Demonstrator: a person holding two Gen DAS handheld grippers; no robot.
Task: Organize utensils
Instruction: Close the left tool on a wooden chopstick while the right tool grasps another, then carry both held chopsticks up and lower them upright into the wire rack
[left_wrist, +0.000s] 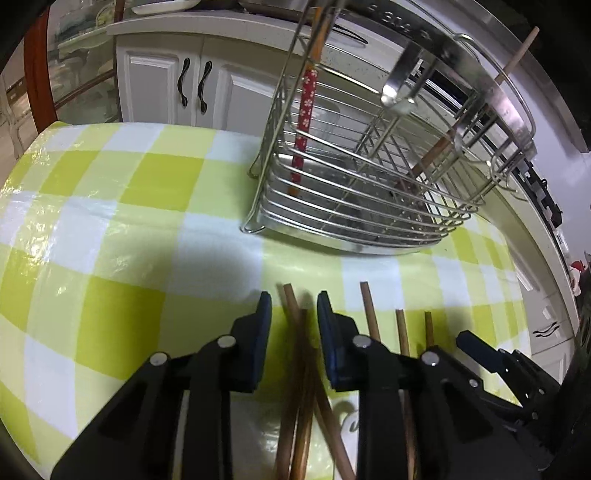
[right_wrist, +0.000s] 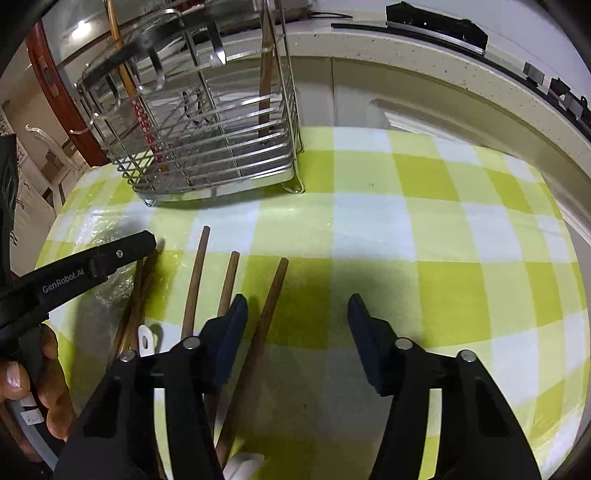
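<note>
The left hand-held gripper (left_wrist: 293, 306) stands spread around two crossed brown wooden chopsticks (left_wrist: 295, 332) lying on the green-checked tabletop (left_wrist: 129, 221); the right hand-held gripper (right_wrist: 297, 308), also spread, has one chopstick (right_wrist: 271, 295) between its pads.

Checked table (right_wrist: 424, 229) bears wire rack (left_wrist: 354, 206), chopsticks (right_wrist: 271, 295).

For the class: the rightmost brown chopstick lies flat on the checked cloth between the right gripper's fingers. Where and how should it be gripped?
Grip the rightmost chopstick on its bare shaft near the far end, coming from above with the right gripper, fingers straddling its width; it lies flat, apart from its neighbours.
</note>
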